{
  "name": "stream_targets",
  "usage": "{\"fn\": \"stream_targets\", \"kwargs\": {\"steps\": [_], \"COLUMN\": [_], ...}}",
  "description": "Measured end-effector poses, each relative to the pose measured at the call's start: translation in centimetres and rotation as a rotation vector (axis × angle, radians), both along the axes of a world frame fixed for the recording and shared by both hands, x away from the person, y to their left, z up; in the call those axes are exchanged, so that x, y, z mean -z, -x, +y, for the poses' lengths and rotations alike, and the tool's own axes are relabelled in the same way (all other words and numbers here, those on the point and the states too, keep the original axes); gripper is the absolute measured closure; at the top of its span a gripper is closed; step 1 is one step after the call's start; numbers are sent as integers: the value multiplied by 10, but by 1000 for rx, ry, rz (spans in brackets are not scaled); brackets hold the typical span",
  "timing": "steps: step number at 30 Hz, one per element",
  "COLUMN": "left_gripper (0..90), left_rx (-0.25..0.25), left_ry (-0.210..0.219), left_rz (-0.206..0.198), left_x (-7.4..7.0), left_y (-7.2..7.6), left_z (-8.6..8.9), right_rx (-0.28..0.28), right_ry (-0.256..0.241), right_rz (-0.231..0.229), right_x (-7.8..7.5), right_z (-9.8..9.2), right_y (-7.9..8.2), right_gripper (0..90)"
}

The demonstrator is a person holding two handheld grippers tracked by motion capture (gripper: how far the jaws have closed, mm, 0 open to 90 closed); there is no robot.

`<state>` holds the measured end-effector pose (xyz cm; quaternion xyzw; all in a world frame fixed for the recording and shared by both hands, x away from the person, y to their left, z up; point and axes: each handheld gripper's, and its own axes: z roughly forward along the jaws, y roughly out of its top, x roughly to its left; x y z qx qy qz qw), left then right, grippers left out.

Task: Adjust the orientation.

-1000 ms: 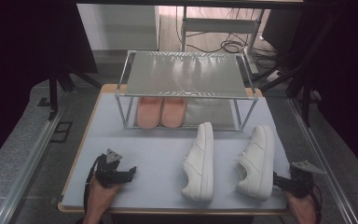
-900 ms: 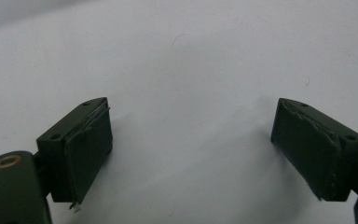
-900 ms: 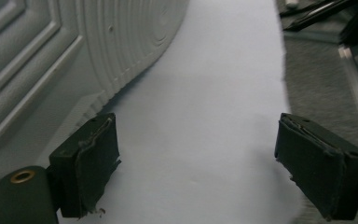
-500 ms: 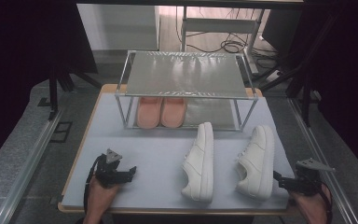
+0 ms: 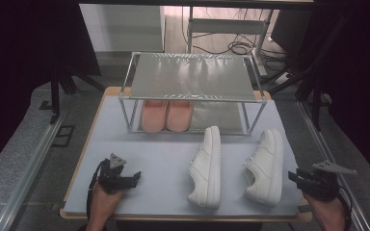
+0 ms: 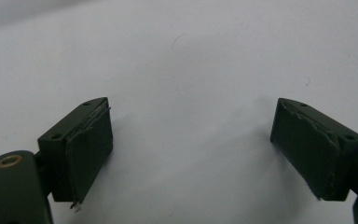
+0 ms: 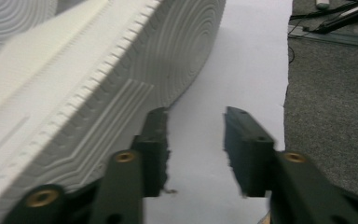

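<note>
- right white sneaker (image 5: 265, 166) lying on its side at the table's (image 5: 164, 159) near right, sole (image 7: 74, 84) ribbed, facing right.
- right gripper (image 7: 196, 140) just beside that sole, jaws partly apart, nothing between them.
- second white sneaker (image 5: 206, 166) just left of it, also on its side.
- left gripper (image 6: 191, 140) at near left, jaws spread wide over bare table, empty.
- pink slippers (image 5: 166, 115) under metal rack (image 5: 190, 77) behind.

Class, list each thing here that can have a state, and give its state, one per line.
Left gripper: open, holding nothing.
Right gripper: open, beside the sole.
Left white sneaker: tipped on its side.
Right white sneaker: tipped on its side.
Pink slippers: paired, flat under the rack.
Rack: top shelf bare.
</note>
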<state>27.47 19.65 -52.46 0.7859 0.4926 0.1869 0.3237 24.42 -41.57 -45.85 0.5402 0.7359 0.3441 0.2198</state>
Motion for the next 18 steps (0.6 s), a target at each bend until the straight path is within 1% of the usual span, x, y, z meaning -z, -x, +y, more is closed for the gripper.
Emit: {"fn": "stream_targets", "kwargs": {"steps": [4, 6, 9, 12, 15, 18], "left_gripper": [129, 129, 129, 129, 129, 130], "left_rx": [0, 0, 0, -3, -3, -3], "left_ry": [0, 0, -1, 3, 3, 3], "left_rz": [0, 0, 0, -2, -2, -2], "left_x": [0, 0, 0, 0, 0, 0], "left_y": [0, 0, 0, 0, 0, 0], "left_z": [0, 0, 0, 0, 0, 0], "right_rx": [-33, -55, -85, -117, -144, -165], "right_ry": [-4, -2, -9, -15, -12, -9], "right_rz": [16, 14, 5, -14, -31, -31], "right_x": [-9, -14, -24, -33, -37, -37], "right_z": [4, 7, 14, 22, 31, 39], "right_y": [2, 3, 3, 1, -3, -8], "right_gripper": [823, 893, 897, 898, 897, 897]}}
